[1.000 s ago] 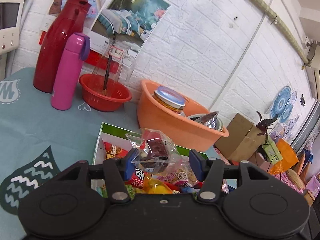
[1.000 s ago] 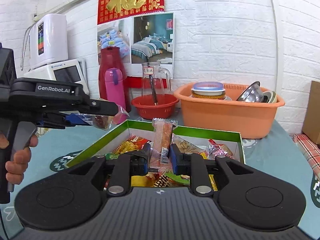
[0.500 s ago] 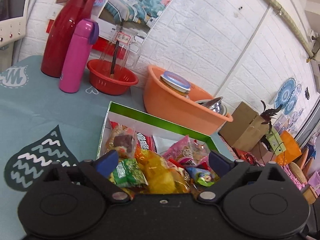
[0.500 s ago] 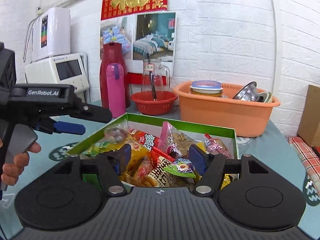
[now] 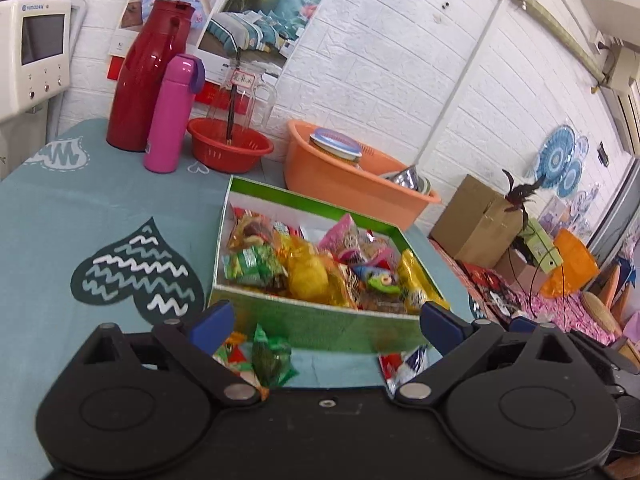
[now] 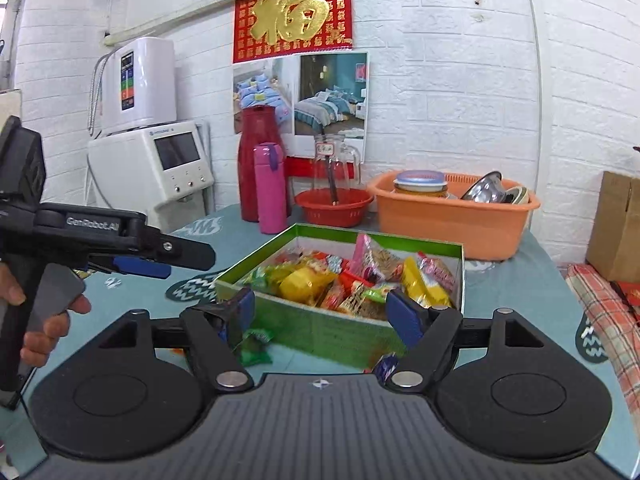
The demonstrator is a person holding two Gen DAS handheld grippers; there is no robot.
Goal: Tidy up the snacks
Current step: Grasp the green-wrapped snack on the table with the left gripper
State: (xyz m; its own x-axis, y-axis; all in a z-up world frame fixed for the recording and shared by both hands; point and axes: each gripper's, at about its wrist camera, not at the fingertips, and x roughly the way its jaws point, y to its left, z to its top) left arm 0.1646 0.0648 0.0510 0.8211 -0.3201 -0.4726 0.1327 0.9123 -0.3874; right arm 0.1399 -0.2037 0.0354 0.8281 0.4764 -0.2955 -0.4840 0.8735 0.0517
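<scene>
Both claws, left [image 5: 324, 316] and right [image 6: 326, 312], gape empty; the box [image 5: 316, 324] at 12 o'clock looks overstuffed, so another packet [image 5: 272, 356] might slide off.

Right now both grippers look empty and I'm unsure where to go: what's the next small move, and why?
Probably lower the left gripper, open and empty, onto the green snack packet lying on the tablecloth just outside the green box. The box already holds many snacks, while this packet and a red-and-white packet remain outside.
</scene>
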